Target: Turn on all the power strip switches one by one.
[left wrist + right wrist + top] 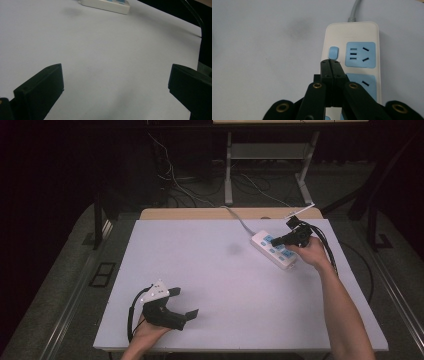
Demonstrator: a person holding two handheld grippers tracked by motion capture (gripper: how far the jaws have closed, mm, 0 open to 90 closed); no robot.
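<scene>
A white power strip [272,250] with blue sockets lies at the far right of the white table [220,285]; its grey cable [239,218] runs off the back edge. My right gripper [276,241] is over the strip, its jaws shut together with nothing between them. In the right gripper view the closed tips [330,61] sit just short of the strip's small blue switch [333,52], beside a blue socket [360,54]. My left gripper [186,302] rests near the table's front left, jaws wide open and empty; its black fingers [41,90] frame bare table, with the power strip [106,4] far off.
Beyond the table's back edge stand a wooden strip [227,213] and metal desk legs [228,167], with loose cables [175,182] on the floor. The right gripper's black cable [330,251] trails along the forearm.
</scene>
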